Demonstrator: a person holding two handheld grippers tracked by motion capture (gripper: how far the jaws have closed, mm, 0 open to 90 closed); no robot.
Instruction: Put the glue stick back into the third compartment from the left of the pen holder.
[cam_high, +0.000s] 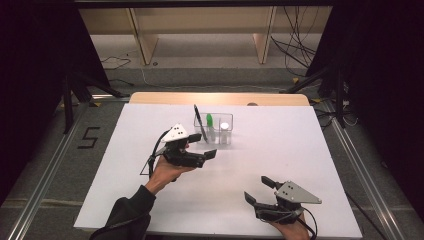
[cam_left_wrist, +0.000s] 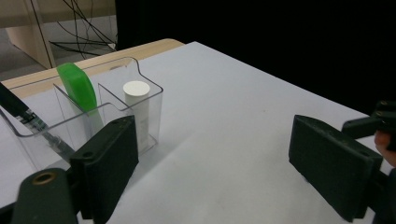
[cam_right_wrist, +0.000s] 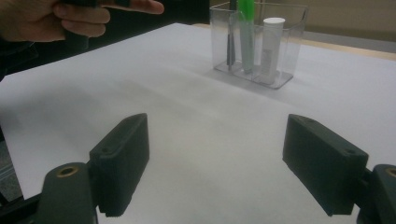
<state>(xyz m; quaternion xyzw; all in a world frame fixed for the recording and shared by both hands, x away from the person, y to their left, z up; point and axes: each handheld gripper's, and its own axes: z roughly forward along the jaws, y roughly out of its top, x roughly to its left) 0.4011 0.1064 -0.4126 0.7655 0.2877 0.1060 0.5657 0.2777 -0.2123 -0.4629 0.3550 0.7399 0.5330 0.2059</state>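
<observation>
Nearest the high camera, at the table's 5 o'clock edge, the right gripper (cam_high: 261, 190) rests with its jaws spread wide and nothing between them. Up the white table (cam_high: 310, 150) toward 12 o'clock stands the clear organizer (cam_high: 214, 129), a see-through box split into three compartments set side by side. Each compartment holds one upright item: a black pen (cam_high: 198, 121) at the 9 o'clock end, a green-capped marker (cam_high: 210, 121) in the middle, and a white-capped tube (cam_high: 225, 131) at the 3 o'clock end. All three have their long axes near vertical with caps up; the pen leans, its top tipped toward 11 o'clock.

Just beside the organizer at its 7 o'clock side, the left gripper (cam_high: 206, 145) hovers with jaws parted and empty, pointing toward 3 o'clock. In the left gripper view the organizer (cam_left_wrist: 140, 74) sits just past the near jaw, with the tube (cam_left_wrist: 138, 112) closest to it.

Judging by this, all three slots are filled and nothing else lies loose on the table, so either filling is finished or taking things out has not yet begun. The released jaws fit either reading.
</observation>
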